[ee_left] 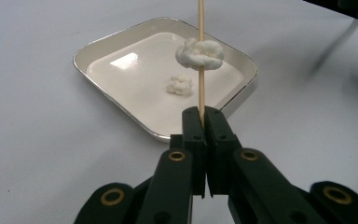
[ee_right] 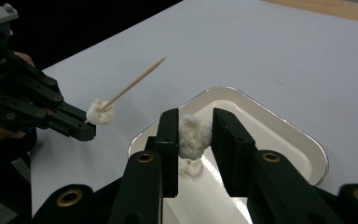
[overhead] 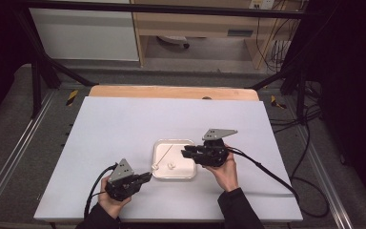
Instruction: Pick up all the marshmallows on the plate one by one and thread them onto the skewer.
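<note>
the white tray (overhead: 174, 175) sat near the middle of the table (overhead: 124, 124) and serves as the landmark here. the left gripper (overhead: 145, 177) hovered just off the tray's near left corner, its fingers (ee_left: 193, 135) pressed together on the lower end of a wooden skewer (ee_left: 201, 28). the skewer slanted up over the tray (its pointed tip free in the air), with one white puffy piece (ee_left: 199, 54) threaded on it close to the fingers. the right gripper (overhead: 186, 153) was over the tray's right side, its fingers (ee_right: 168, 135) clamped on a second white piece (ee_right: 195, 136), held just above the tray floor. a third white piece (ee_left: 180, 86) lay loose inside the tray, toward its middle, apart from both grippers.
</note>
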`<action>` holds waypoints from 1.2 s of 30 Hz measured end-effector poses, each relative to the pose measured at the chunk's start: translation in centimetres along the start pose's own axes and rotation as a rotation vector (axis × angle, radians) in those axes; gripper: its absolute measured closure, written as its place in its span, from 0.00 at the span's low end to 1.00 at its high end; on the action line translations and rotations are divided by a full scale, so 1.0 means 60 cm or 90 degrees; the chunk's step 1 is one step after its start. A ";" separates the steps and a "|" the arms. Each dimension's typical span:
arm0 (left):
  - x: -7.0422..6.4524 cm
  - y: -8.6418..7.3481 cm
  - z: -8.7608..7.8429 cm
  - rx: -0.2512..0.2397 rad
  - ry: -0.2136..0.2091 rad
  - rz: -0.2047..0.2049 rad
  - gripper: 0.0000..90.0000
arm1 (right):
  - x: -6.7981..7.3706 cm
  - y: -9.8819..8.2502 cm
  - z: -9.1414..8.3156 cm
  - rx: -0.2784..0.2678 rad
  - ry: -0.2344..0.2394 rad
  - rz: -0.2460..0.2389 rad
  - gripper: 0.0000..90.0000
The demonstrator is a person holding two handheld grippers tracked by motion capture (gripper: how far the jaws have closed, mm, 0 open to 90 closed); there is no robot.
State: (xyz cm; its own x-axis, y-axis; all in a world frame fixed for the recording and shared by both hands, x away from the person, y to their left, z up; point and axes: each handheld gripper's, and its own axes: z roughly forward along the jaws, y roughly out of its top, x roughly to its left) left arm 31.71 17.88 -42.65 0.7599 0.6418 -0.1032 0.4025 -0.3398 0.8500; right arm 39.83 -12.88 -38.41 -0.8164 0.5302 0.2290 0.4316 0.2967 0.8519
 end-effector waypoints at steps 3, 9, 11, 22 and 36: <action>0.000 0.000 0.000 0.001 0.000 0.001 0.98 | 0.001 0.004 -0.007 -0.009 0.007 0.008 0.81; -0.001 0.000 0.000 -0.001 -0.001 0.001 0.98 | 0.000 0.012 -0.018 -0.033 0.025 0.022 0.81; -0.001 0.000 0.000 -0.001 -0.001 0.002 0.98 | 0.000 0.015 -0.021 -0.042 0.031 0.027 0.81; -0.003 0.000 0.002 0.000 -0.006 0.007 0.98 | -0.005 0.030 -0.031 -0.086 0.072 0.063 0.81; -0.008 0.002 0.001 -0.007 -0.014 0.017 0.98 | -0.019 0.032 -0.007 -0.097 0.109 0.112 0.82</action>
State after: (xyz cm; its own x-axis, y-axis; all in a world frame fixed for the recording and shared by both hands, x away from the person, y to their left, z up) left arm 31.41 17.51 -42.53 0.7811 0.6177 -0.0914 0.3760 -0.3484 0.8586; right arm 41.42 -13.21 -36.83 -0.7924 0.4175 0.4447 0.5205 0.0826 0.8498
